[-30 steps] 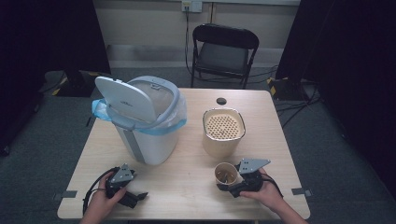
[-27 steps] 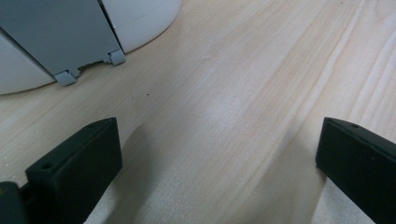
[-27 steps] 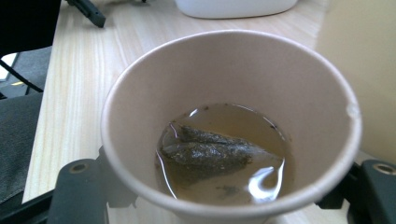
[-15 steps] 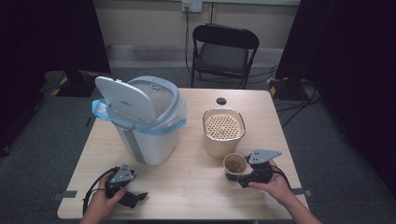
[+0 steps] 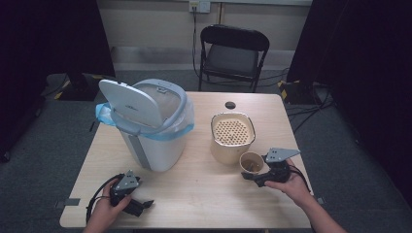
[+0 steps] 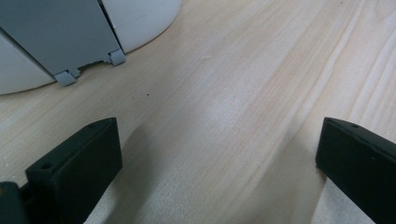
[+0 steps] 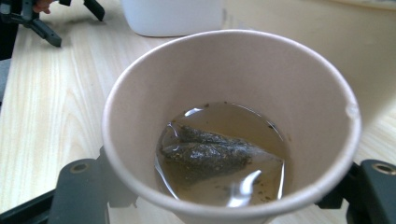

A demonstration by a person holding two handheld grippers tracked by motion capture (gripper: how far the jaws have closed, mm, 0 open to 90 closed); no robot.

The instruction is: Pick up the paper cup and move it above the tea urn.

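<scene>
My right gripper (image 5: 252,173) is shut on a paper cup (image 5: 251,161), held a little above the table's right front, beside a beige pot (image 5: 232,133) with a perforated insert. In the right gripper view the paper cup (image 7: 224,70) sits between the jaws and holds brownish tea with a dark tea bag (image 7: 205,156). Near the front left of the table my left gripper (image 5: 142,204) rests open. Bare wood lies between the jaws of my left gripper (image 6: 219,163).
A white pedal bin (image 5: 150,126) with its lid up and a blue liner stands at the middle left; its base (image 6: 140,23) is just beyond my left gripper. A small black disc (image 5: 230,105) lies at the table's far edge. A folding chair (image 5: 233,53) stands behind the table.
My right gripper has carried the cup to the right and slightly up, closer to the beige pot's right side. The left gripper has stayed put.
</scene>
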